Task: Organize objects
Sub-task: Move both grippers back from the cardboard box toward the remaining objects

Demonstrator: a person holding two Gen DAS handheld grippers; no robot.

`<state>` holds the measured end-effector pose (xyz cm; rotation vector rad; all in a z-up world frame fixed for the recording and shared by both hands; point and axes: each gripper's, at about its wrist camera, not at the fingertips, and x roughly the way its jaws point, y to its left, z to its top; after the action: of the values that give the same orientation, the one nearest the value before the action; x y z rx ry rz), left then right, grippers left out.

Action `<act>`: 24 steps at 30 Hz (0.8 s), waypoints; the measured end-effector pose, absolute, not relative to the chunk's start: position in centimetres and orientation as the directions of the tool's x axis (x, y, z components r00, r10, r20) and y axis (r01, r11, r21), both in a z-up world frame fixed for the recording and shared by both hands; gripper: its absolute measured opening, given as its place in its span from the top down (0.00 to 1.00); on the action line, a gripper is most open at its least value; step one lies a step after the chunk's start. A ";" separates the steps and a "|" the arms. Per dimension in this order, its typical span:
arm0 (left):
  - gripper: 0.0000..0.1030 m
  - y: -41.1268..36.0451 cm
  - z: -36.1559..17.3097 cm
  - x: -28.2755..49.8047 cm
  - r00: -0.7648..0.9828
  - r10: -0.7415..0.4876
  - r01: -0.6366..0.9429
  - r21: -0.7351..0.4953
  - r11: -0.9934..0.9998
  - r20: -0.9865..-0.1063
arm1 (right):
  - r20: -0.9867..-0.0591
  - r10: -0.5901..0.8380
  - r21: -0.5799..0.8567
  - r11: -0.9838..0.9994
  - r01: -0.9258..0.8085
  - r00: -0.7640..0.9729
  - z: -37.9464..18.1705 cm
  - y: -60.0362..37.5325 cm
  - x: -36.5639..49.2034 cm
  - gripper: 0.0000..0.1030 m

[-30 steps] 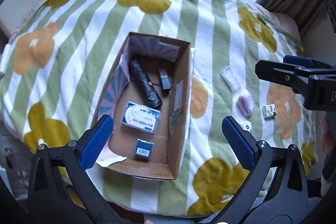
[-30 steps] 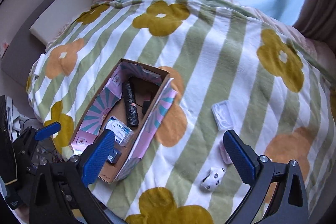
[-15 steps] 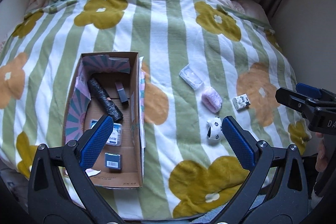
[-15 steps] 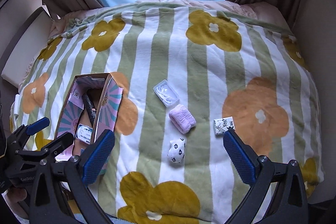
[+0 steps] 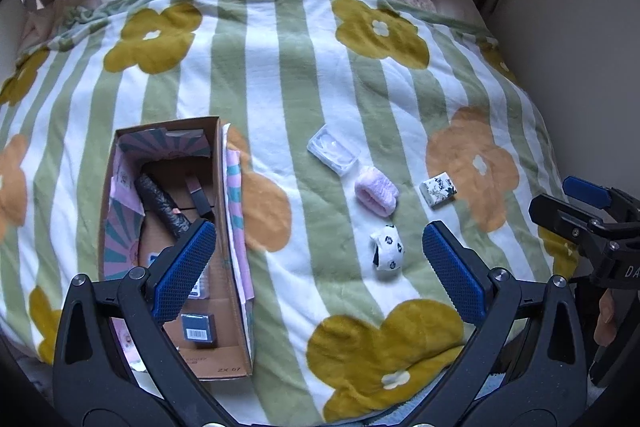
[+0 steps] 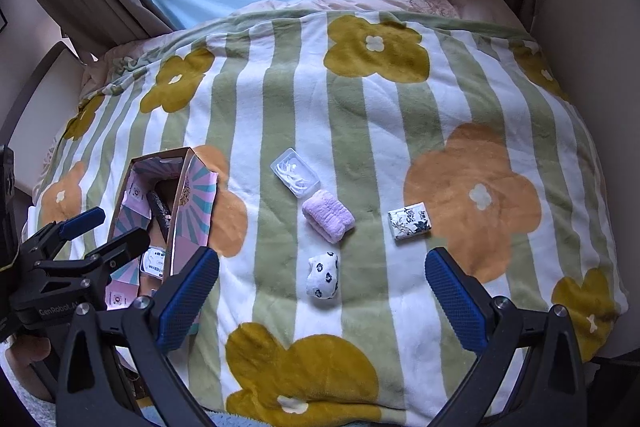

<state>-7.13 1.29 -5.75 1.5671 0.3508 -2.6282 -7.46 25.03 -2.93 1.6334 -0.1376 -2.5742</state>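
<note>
hovering with fingers spread, left gripper (image 5: 316, 267) and right gripper (image 6: 322, 291) face 4 items beside the box (image 5: 236, 227).

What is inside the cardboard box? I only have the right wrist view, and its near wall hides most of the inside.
Observer: A small dark box with a barcode label lies at the near end of the cardboard box.
Operator: Anything next to the black roll?
Observer: Yes. A short dark stick lies just to the right of the black roll in the left wrist view, toward the far end.
</note>
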 end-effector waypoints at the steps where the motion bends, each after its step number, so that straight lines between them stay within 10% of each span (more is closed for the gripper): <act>1: 0.00 1.4 -5.8 -7.5 -0.479 0.067 0.160 -0.162 -0.974 -0.876 | -0.899 -0.123 0.126 -0.992 0.022 -0.421 -3.1 25.1 -7.3 0.00; 24: 0.00 4.3 -18.3 -23.7 -0.260 0.113 -0.140 -0.078 -0.987 -0.959 | -0.963 -0.125 0.171 -0.968 -0.184 -0.237 -16.4 25.7 -10.8 0.09</act>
<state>-23.69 4.31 -18.35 1.9976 -0.0372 -2.6278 -10.83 25.72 -16.37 1.9626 -0.3982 -2.4693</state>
